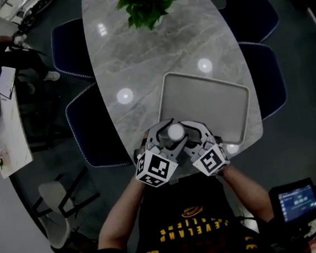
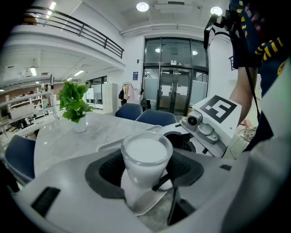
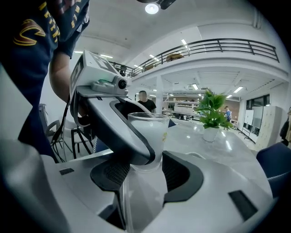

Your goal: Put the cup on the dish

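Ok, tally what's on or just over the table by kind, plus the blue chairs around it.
Cup: 1
Tray: 1
Potted plant: 1
Blue chairs: 4
Total: 7

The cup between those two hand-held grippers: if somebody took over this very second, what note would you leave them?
Left hand-held gripper: jaws wide, pads against the sides of the cup.
Right hand-held gripper: the cup stands between its jaws too, but the left one's jaw crosses in front, so its grip is unclear.
Cup: upright, at the near edge of the table, by the near left corner of the grey tray, apparently the dish. Its base is hidden.
Done: cup in grasp beside the tray.
Left: set it well onto the tray, open both, draw back.
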{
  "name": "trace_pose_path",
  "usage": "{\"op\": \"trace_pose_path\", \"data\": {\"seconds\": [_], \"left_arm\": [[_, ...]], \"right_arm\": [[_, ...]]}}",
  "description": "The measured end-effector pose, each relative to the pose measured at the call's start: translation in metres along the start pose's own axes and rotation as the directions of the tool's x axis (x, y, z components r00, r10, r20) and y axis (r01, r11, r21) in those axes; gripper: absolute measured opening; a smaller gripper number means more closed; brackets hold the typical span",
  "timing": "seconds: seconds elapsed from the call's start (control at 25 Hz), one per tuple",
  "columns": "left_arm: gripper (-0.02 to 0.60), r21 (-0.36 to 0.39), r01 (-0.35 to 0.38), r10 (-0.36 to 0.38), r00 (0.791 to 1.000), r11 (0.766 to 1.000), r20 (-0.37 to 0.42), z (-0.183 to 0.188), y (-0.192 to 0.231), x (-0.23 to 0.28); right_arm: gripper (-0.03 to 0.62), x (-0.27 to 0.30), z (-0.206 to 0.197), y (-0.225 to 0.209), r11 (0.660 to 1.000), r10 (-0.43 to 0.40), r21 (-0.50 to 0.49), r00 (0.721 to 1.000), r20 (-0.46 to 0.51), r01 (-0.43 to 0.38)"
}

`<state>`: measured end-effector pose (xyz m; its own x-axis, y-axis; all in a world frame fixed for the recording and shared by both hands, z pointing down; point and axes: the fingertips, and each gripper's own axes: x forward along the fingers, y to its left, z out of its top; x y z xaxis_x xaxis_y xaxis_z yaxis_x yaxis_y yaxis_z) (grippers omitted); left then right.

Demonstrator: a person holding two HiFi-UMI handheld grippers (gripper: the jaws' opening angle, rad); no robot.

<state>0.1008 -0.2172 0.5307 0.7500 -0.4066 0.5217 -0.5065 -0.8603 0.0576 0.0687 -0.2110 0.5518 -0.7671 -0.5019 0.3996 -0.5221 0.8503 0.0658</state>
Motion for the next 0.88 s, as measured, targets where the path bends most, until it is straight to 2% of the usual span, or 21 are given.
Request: {"op": "trace_pose_path", "data": {"seconds": [0.64, 0.88], "left_arm": [[0.263, -0.057, -0.019, 0.014, 0.995, 0.998, -0.096, -0.030, 0.007, 0.007], [0.262, -0.054, -0.025, 0.018, 0.993, 0.998, -0.120, -0.035, 0.005, 0.013]], "right_arm": [[0.226, 0.015, -0.022, 0.005, 0.998, 0.027, -0.057, 0.991, -0.133, -0.035], [0.227, 0.015, -0.031, 0.006, 0.996, 0.029, -0.074, 0.984, -0.174, -0.042]]}}
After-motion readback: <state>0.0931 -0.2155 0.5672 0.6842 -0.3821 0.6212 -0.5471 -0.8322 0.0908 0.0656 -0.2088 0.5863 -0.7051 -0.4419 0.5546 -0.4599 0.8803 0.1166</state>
